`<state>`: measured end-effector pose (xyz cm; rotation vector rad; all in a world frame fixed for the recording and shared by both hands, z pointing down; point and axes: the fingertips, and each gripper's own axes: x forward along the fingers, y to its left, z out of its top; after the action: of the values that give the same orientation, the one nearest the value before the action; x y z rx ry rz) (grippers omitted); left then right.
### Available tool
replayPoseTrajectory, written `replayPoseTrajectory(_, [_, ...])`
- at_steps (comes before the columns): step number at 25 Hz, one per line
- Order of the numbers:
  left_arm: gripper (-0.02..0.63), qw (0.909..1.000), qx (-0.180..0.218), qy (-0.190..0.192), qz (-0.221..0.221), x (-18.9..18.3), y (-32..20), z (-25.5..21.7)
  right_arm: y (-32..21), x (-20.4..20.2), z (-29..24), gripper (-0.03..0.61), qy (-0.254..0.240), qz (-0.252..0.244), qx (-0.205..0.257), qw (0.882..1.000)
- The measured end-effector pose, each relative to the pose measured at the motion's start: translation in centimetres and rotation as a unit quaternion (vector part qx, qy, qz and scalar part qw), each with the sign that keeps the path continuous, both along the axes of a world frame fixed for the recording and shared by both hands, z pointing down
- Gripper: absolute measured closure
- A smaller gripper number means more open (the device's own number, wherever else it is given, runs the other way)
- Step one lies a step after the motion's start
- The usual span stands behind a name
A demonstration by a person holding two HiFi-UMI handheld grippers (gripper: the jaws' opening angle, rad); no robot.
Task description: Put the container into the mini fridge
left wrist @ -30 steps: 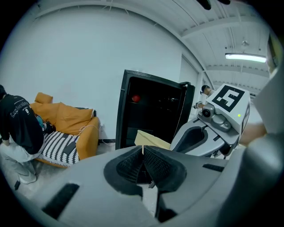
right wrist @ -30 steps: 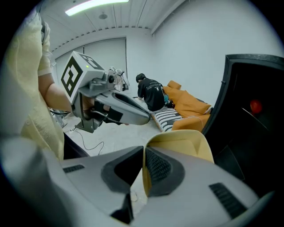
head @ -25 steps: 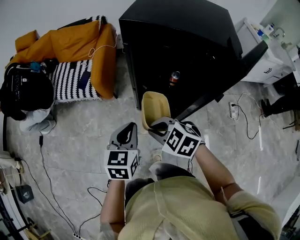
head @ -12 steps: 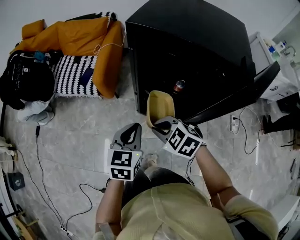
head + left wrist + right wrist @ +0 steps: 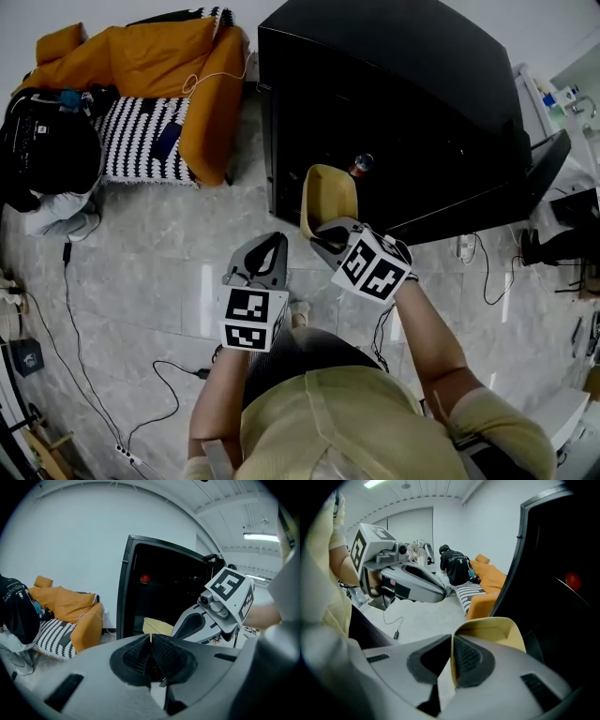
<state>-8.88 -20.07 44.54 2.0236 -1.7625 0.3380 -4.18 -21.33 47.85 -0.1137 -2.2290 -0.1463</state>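
A yellow container (image 5: 327, 197) is held by its rim in my right gripper (image 5: 330, 240), which is shut on it; the container (image 5: 494, 629) sticks out past the jaws towards the fridge opening. The black mini fridge (image 5: 394, 103) stands open ahead, its door (image 5: 539, 173) swung out to the right. A red-topped can (image 5: 360, 165) sits inside it, and shows as a red dot (image 5: 573, 580) in the right gripper view. My left gripper (image 5: 265, 265) hangs beside the right one, shut with nothing in it (image 5: 150, 641), pointing at the fridge (image 5: 159, 592).
An orange cushion seat (image 5: 159, 84) with a striped cover stands left of the fridge, with a black bag (image 5: 47, 155) beside it. Cables (image 5: 84, 328) trail over the grey tile floor. A white cabinet (image 5: 553, 103) stands behind the fridge door.
Both grippers and the container have moved forward, closer to the open fridge. The container's far end now reaches the fridge's front edge.
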Motion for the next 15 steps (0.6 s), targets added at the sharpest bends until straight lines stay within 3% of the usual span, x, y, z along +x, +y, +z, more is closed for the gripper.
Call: replayPoseTrajectory(15, [0.583, 0.9992, -0.008, 0.016, 0.036, -0.7, -4.3, 3.5, -5.9, -1.0, 3.5, 0.541, 0.052, 0.029, 0.028, 0.998])
